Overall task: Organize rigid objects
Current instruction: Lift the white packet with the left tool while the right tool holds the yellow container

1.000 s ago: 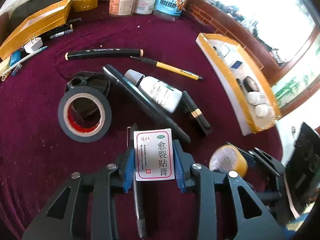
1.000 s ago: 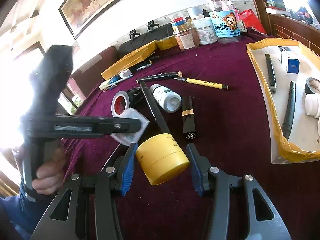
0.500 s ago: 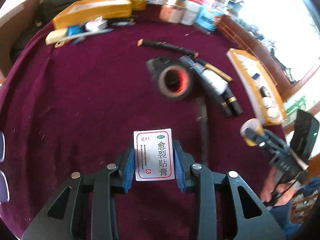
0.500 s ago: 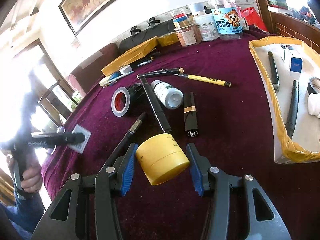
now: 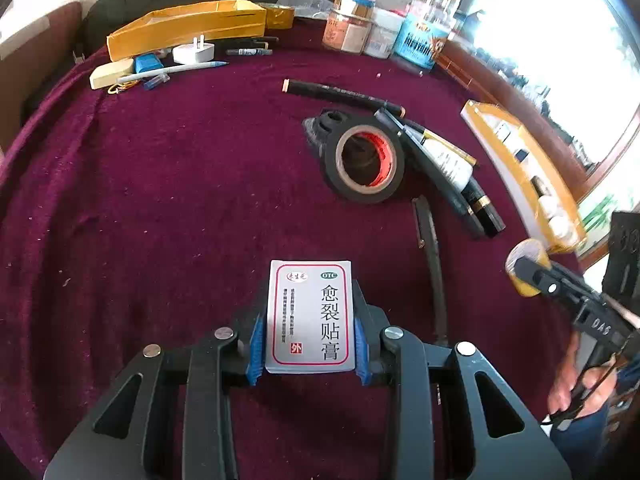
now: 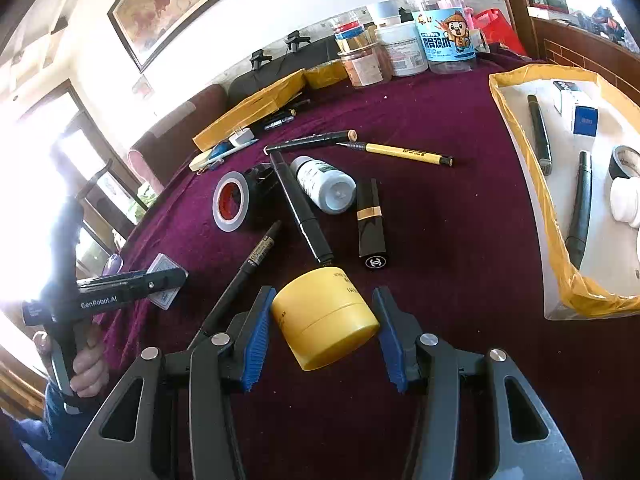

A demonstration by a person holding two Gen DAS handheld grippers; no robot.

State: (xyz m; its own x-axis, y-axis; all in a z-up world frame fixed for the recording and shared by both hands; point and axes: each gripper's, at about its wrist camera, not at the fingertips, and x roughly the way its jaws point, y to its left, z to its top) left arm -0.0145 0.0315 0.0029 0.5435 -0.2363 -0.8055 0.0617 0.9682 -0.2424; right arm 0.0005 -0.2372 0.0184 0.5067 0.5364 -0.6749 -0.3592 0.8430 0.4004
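My left gripper is clamped on a small white box with red-bordered Chinese print, both blue pads pressed against its long sides, held above the maroon counter. Ahead and to its right lies a roll of black tape with a red core, and just right of my fingers a dark pen points away from me. My right gripper holds a yellow jar on its side; the left pad touches it, but I cannot tell whether the right pad does, so I read the grip as uncertain. Ahead of that gripper sit a black lipstick tube, a white bottle and a yellow pencil. Far right stands a tray lined in yellow, with 2 dark pens inside. At far left of the right view, a hand grips the other tool's handle.
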